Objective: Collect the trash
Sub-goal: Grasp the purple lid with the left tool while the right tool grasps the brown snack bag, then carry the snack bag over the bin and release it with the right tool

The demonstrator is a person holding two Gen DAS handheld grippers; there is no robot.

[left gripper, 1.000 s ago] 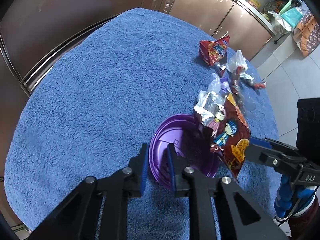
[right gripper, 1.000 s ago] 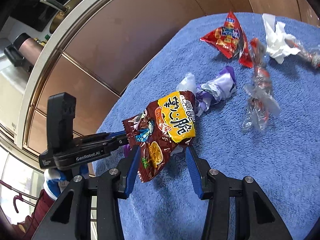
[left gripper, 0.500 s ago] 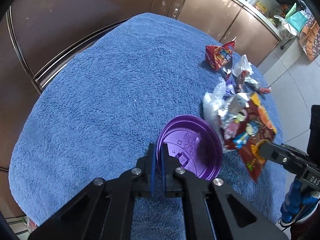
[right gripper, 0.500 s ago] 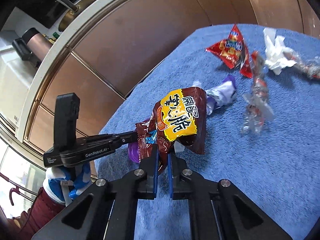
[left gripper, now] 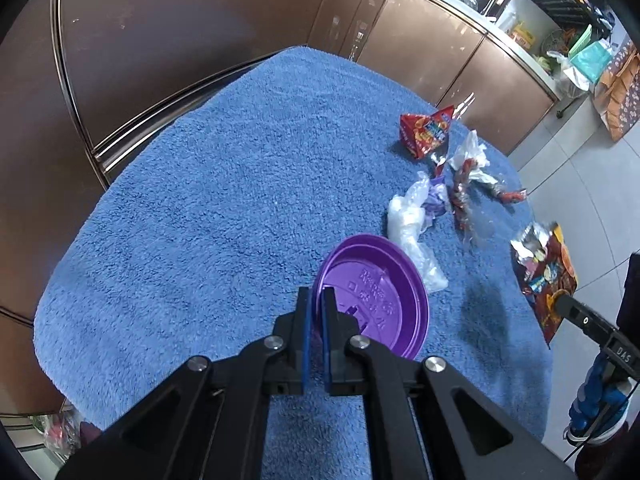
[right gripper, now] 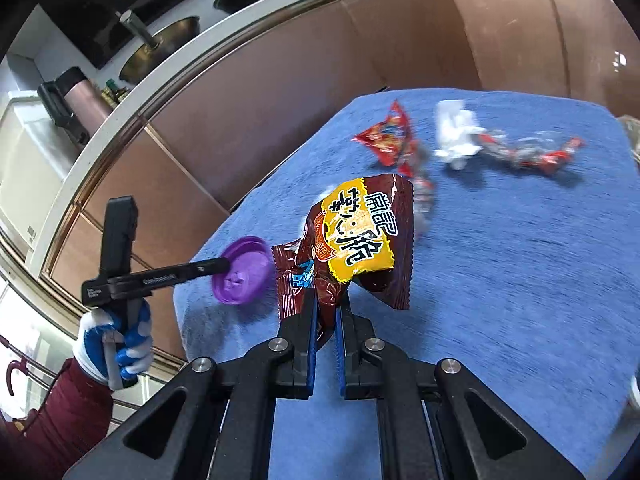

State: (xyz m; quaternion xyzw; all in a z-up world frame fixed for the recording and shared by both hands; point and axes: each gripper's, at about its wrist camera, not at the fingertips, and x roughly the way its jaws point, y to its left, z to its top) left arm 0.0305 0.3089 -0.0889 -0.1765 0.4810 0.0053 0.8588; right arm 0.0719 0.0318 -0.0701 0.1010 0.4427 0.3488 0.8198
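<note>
Above blue towel (left gripper: 208,216), we hold two items off surface. Left gripper (left gripper: 316,300) clamped on rim of purple lid (left gripper: 376,292), lid tilted on edge, face toward camera. Right gripper (right gripper: 325,312) pinching brown snack bag (right gripper: 356,240) by lower corner, long axis roughly upright, yellow label facing us. Remaining wrappers (right gripper: 516,152) motion-blurred in our right view; probably clear plastic with red ends.

Both grippers clamped, held above the table.
Left gripper (left gripper: 316,300): jaws nearly together, pinching the rim of the lid (left gripper: 374,296), which is tilted; gloved left hand (right gripper: 116,340) grips the handle. Right gripper (right gripper: 325,312): jaws close, nipping the lower edge of the bag (right gripper: 356,240), which stands up above the fingers.
</note>
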